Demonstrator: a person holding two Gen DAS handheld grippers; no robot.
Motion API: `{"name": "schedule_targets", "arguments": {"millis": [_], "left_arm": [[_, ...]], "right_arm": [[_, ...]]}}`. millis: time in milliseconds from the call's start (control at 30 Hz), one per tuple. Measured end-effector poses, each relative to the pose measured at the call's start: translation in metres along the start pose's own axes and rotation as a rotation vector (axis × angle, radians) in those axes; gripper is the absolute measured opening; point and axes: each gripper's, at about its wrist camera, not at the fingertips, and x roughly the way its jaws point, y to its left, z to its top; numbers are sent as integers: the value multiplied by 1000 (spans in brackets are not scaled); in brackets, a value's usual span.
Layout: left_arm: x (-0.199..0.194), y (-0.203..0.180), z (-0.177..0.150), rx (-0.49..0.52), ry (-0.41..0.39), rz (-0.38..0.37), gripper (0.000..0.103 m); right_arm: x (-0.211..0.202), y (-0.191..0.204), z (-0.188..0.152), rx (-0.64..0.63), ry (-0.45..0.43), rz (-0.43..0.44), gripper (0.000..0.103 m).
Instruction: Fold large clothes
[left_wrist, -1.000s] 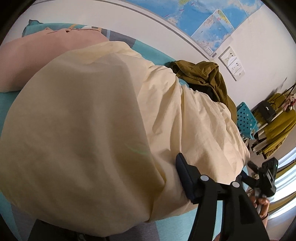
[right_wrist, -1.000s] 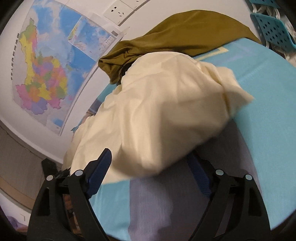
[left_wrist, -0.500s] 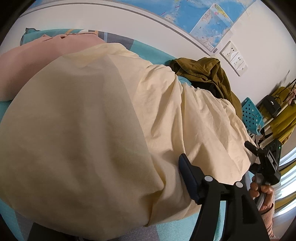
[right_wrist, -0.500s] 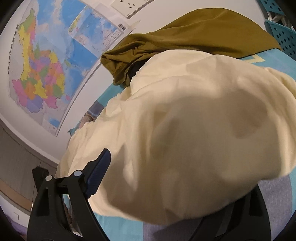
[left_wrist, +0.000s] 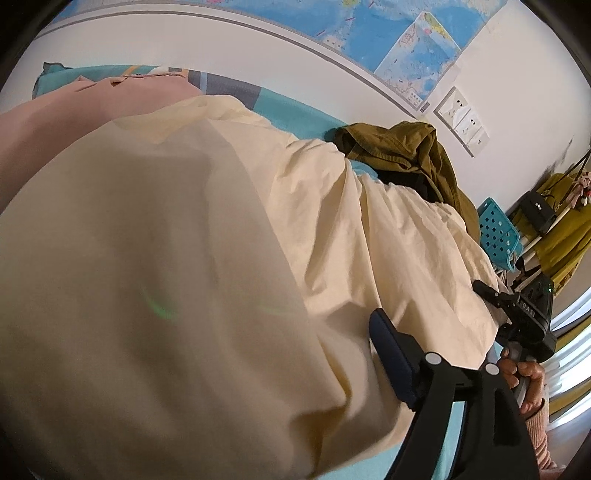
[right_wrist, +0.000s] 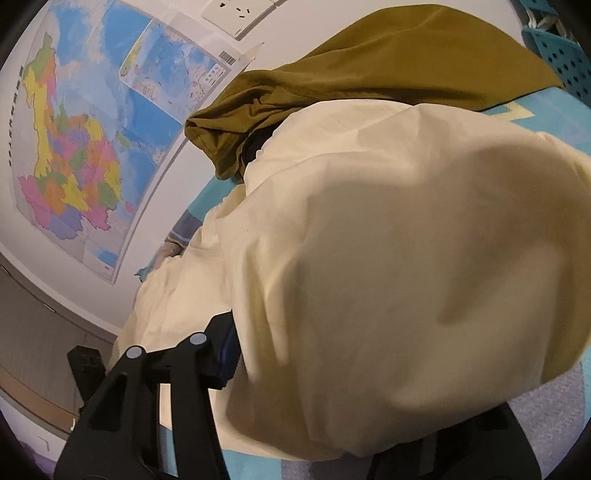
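Observation:
A large cream-yellow garment (left_wrist: 207, 258) lies over the bed and fills most of both views; in the right wrist view (right_wrist: 388, 288) it drapes over the gripper. My left gripper (left_wrist: 295, 387) has cloth bunched between its jaws; only its right finger (left_wrist: 391, 358) shows, the left one is under the cloth. My right gripper (right_wrist: 332, 387) has its left finger (right_wrist: 221, 350) pressed against the cloth, and the right finger is hidden under the fabric. The right gripper also shows in the left wrist view (left_wrist: 524, 314), held by a hand at the garment's far edge.
An olive-green garment (right_wrist: 388, 74) is heaped at the wall side, also in the left wrist view (left_wrist: 406, 158). A pink garment (left_wrist: 92, 99) lies at the far left. The bed has a turquoise sheet (right_wrist: 546, 122). Blue perforated baskets (left_wrist: 496, 232) stand beyond the bed. Maps hang on the wall (right_wrist: 74, 158).
The right gripper moved onto the cream garment's edge and closed in on it; the cloth now drapes over it. In the left wrist view the cloth has stayed bunched in the jaws.

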Motion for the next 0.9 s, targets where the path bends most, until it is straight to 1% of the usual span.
{"name": "schedule_targets", "arguments": {"millis": [67,100,133,167,200,233,267,300,333,367,400,433,500,567,600,633,667,700,733,767,800,833,900], "left_arm": [[2,-2,2,5,-2,6,77],[2,-2,3,5,-3,12,76],[3,-2,4,4,-5,24,73],[4,-3,5,6,-5,34,71],[4,-3,6,4,-5,44,65],[5,-4,6,7,-2,60,61],[5,-4,7,8,0,65,59],[5,-4,7,6,3,69,51],[5,-4,8,8,7,69,46],[4,-5,8,8,11,68,43],[3,-5,9,5,14,63,36],[0,-6,10,7,14,61,30],[-3,-7,11,6,8,58,28],[-6,-6,13,20,11,52,29],[-4,-4,13,20,23,52,33],[-2,-1,14,13,34,52,39],[1,3,15,2,47,46,42],[3,3,16,4,53,48,48],[4,3,16,13,51,58,52],[4,1,17,28,50,73,56],[5,0,17,35,51,81,62],[7,-1,18,43,49,93,63],[10,-2,19,45,50,99,64]], "right_arm": [[1,3,1,-11,1,17,60],[3,7,2,-29,8,20,67],[4,10,2,-32,7,14,72],[6,13,2,-35,5,4,73],[8,15,2,-44,6,-9,69],[10,15,3,-48,5,-23,55],[12,12,4,-33,10,-11,50],[11,11,4,-23,10,0,40],[9,11,5,-22,10,17,32],[6,12,5,-27,9,27,27],[0,17,5,-38,5,45,21],[-8,24,4,-57,-3,68,17],[-20,34,2,-88,-17,98,17],[-20,37,1,-106,9,87,22],[-17,35,1,-105,32,76,28],[-13,31,1,-94,47,66,38],[-11,27,1,-82,54,61,40],[-7,22,0,-63,65,62,40],[-4,19,0,-48,68,66,45],[-2,18,0,-41,69,68,47],[2,17,-1,-34,72,68,52],[5,17,0,-29,74,73,58],[8,18,-1,-37,67,62,59]]}}
